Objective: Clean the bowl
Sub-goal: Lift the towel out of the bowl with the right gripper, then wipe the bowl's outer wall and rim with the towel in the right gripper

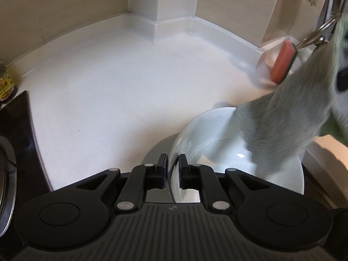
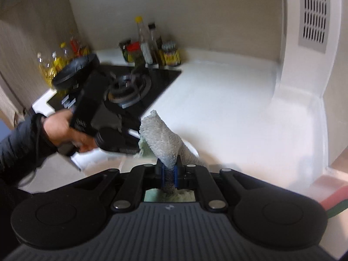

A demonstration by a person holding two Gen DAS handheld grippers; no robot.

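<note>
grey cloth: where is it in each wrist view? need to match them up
Left wrist: cloth at right, hanging into the white bowl.
Right wrist: cloth at centre, rising from the right tongs, which clamp it.
Shared landmark: the white countertop.

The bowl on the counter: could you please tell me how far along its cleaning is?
Done: the left gripper has its jaws on the rim of the white bowl, and the right gripper is shut on a grey cloth. In hand: the cloth hangs into the bowl. Left: wiping it out; whether the inside is clean cannot be told. The orange sponge lies unused.
</note>
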